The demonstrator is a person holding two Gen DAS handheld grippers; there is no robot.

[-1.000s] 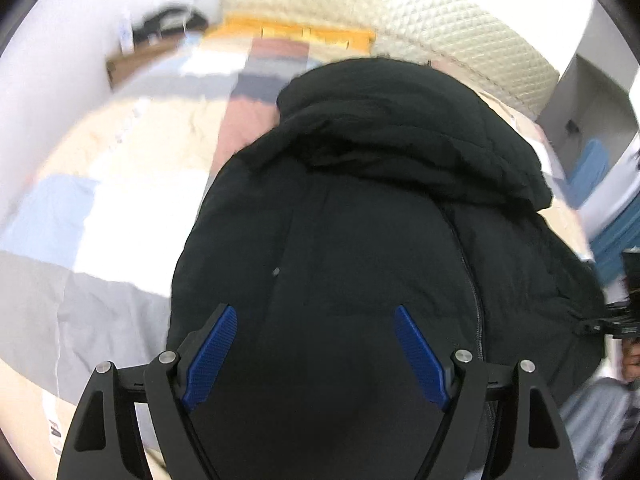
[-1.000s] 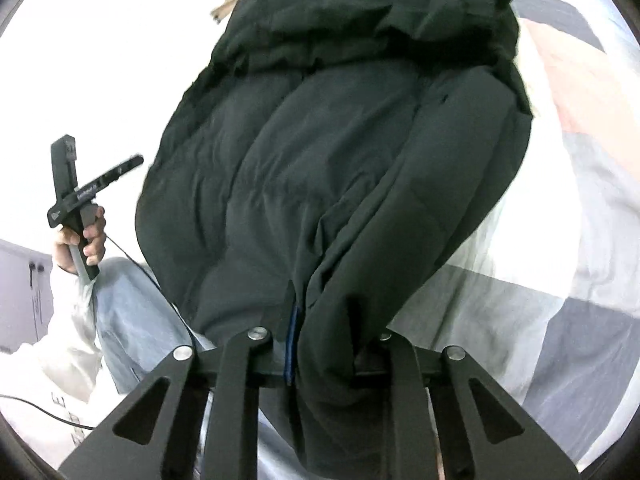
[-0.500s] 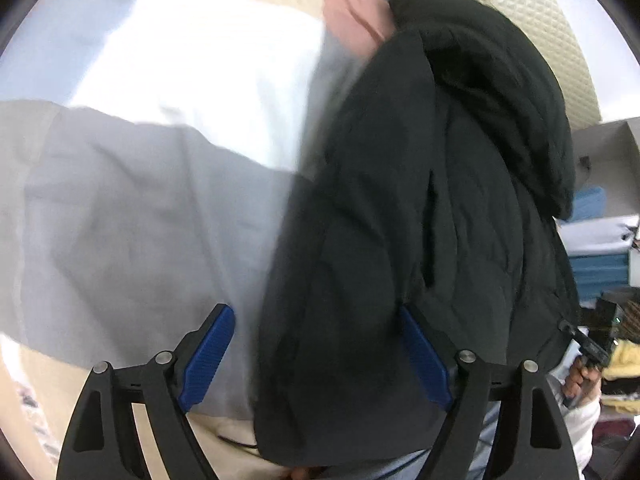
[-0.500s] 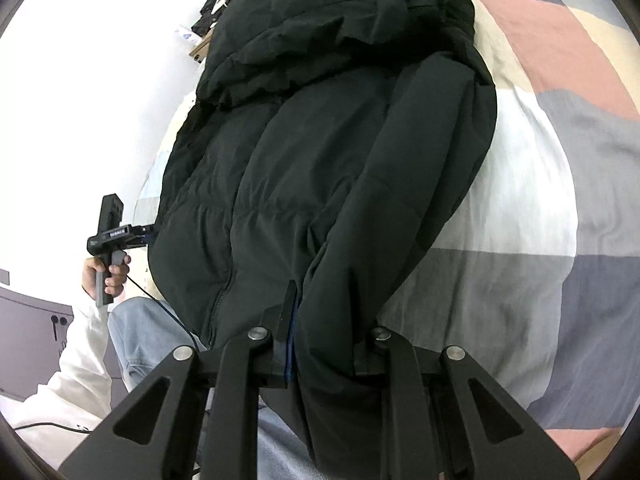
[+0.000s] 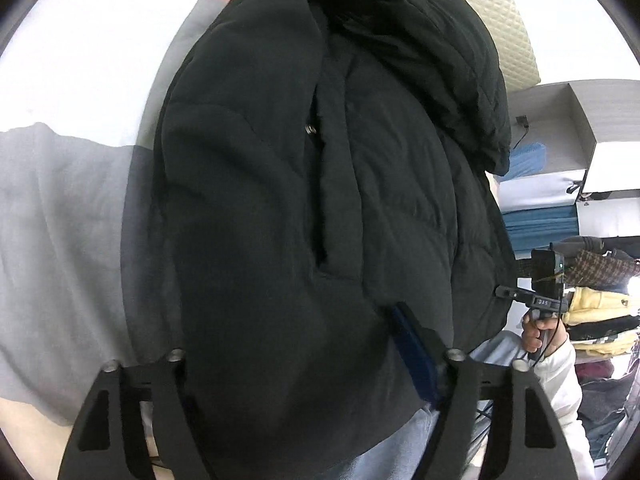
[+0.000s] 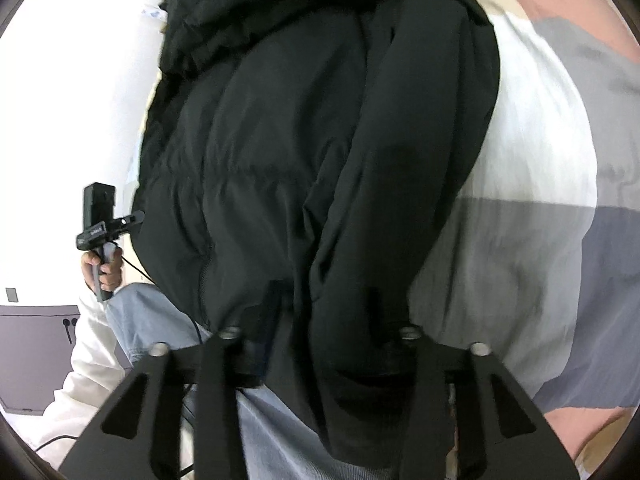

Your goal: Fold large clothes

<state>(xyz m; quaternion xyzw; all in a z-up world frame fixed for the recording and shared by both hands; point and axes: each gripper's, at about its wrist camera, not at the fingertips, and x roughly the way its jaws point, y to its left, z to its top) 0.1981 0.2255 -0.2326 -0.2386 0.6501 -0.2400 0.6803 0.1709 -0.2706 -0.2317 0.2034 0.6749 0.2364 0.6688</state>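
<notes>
While black padded jacket point(image 5: 320, 184) lies lengthwise on patchwork bedspread point(image 5: 60, 184), both sleeves appear folded inward; left gripper point(image 5: 296, 360) clamps near hem corner; right gripper point(image 6: 320, 332) pinches opposite hem; judged midway; hem-to-hood fold remains.

A bedroom at home: a colour-block bedsheet point(image 5: 72, 208), a quilted headboard point(image 5: 504, 20) at one o'clock, folded clothes point(image 5: 600, 312) at three.
</notes>
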